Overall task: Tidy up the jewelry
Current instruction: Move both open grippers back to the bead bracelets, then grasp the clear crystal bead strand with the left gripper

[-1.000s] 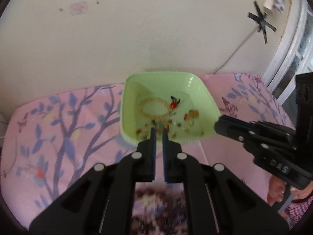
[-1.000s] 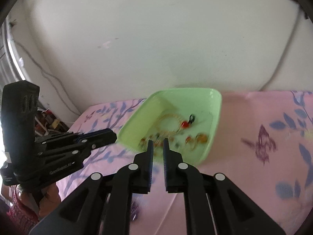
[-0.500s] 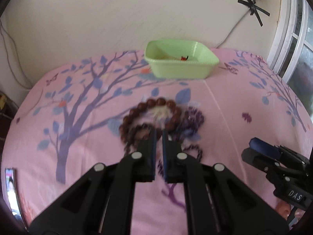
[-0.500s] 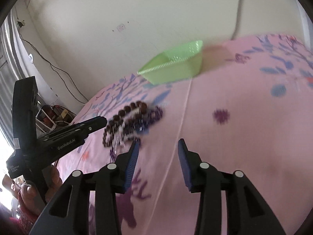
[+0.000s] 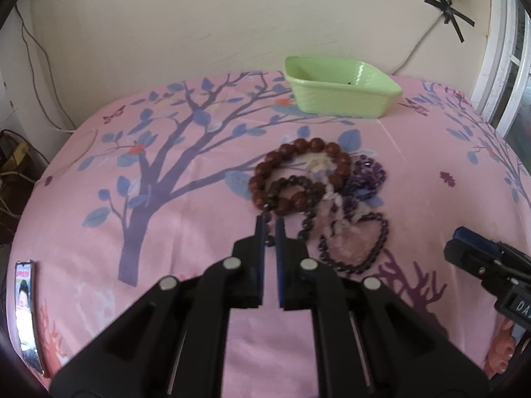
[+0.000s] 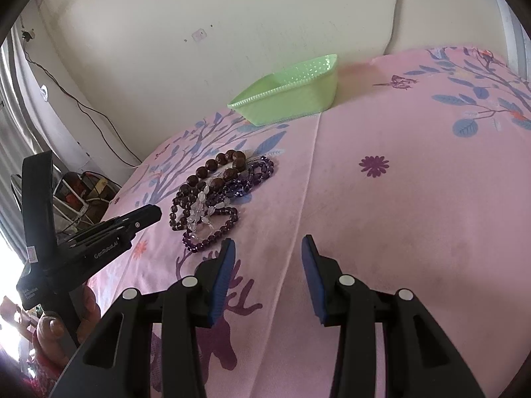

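Observation:
A pile of bead bracelets lies on the pink bedsheet: a big brown-bead bracelet (image 5: 300, 152), a dark-bead bracelet (image 5: 295, 184), purple strands (image 5: 368, 174) and pale clear beads (image 5: 335, 205). The pile also shows in the right wrist view (image 6: 215, 195). A green plastic tray (image 5: 338, 94) stands beyond it near the wall; it also shows in the right wrist view (image 6: 292, 96). My left gripper (image 5: 270, 224) is shut, empty, its tips just short of the dark bracelet. My right gripper (image 6: 267, 248) is open and empty, to the right of the pile.
The pink tree-print sheet (image 5: 166, 182) covers the bed. A phone (image 5: 25, 298) lies at its left edge. A wall (image 5: 199, 26) with cables rises behind the tray. Clutter (image 6: 83, 189) sits on the floor beside the bed. A window frame (image 5: 497, 49) is at right.
Both grippers pulled back from above the green tray to the near side of the bracelet pile. The right gripper opened from shut to wide. The left gripper stayed shut.

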Tool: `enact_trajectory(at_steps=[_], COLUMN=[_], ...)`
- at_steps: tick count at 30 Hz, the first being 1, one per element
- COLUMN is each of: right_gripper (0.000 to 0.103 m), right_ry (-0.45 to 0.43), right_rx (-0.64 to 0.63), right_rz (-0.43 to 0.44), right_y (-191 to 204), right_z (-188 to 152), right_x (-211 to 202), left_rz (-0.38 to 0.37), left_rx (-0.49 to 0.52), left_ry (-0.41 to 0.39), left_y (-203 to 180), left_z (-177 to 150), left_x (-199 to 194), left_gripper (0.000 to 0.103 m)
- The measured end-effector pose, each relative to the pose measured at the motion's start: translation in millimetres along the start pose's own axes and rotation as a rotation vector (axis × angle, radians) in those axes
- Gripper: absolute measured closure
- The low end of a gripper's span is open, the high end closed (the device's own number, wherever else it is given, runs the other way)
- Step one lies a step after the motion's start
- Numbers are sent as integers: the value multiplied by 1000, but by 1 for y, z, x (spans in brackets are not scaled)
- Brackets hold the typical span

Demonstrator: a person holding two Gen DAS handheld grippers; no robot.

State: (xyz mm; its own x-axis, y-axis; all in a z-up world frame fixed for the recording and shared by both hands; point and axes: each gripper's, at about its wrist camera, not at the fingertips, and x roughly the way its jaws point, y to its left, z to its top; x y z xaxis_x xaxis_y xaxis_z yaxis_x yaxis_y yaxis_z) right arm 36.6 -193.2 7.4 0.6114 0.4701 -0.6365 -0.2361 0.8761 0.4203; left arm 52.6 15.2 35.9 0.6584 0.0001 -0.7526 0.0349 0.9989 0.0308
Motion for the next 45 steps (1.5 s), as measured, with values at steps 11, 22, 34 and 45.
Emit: enact_trajectory(at_steps=[11, 22, 34, 45], right_gripper=[98, 103, 103, 103], right_ry=[23, 79, 67, -21], right_rx=[-127, -275, -194, -6], right_rz=[6, 75, 94, 49], right_y=[21, 71, 48, -32], right_z=[3, 29, 36, -13], right_x=[12, 55, 47, -50], left_rz=[-96, -154, -187, -303], left_rx=[-37, -27, -21, 98], left_ry=[16, 24, 7, -7], left_y=[32, 26, 25, -24], left_z=[-17, -20, -22, -21], left_x=[7, 14, 9, -9], left_gripper=[98, 98, 98, 97])
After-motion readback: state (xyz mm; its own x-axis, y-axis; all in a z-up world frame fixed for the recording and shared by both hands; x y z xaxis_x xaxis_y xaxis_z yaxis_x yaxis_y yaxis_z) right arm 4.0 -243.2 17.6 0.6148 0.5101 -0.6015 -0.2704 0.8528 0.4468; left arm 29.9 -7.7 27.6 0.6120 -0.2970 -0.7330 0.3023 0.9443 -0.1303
